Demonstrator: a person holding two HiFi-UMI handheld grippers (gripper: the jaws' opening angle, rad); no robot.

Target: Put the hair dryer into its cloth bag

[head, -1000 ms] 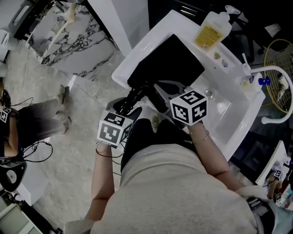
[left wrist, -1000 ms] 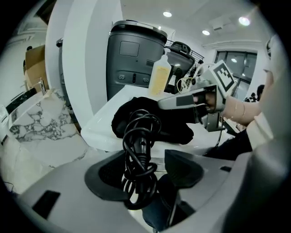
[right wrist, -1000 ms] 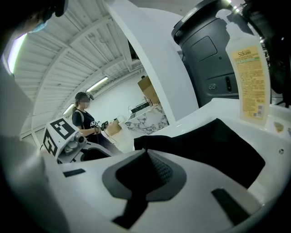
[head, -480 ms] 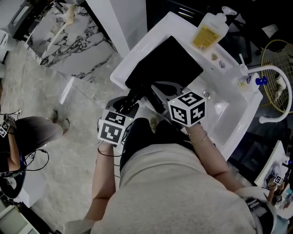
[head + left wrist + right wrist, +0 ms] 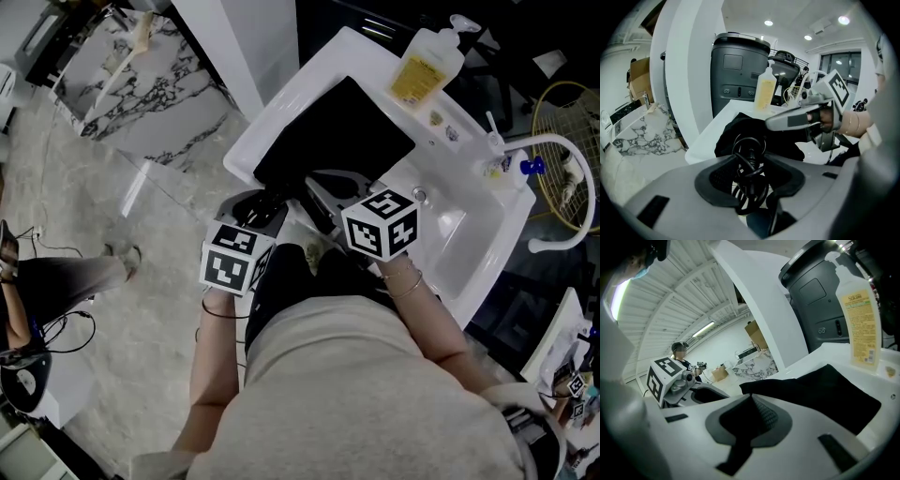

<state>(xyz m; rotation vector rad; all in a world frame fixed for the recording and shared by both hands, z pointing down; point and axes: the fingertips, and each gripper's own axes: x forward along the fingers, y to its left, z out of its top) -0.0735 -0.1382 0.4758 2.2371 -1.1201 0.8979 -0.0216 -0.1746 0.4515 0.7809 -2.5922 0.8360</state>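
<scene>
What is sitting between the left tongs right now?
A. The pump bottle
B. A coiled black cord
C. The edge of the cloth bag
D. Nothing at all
B: in the left gripper view a coiled black cord is pinched between the pads of the left tongs, while the cloth bag lies beyond them on the white counter.

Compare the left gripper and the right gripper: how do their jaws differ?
Left gripper jaws stand apart, clamped on a coiled black cord; right gripper jaws meet, nothing plainly between them. The left sits off the cloth bag's near corner; the right reaches its near edge. Both carry marker cubes.
</scene>
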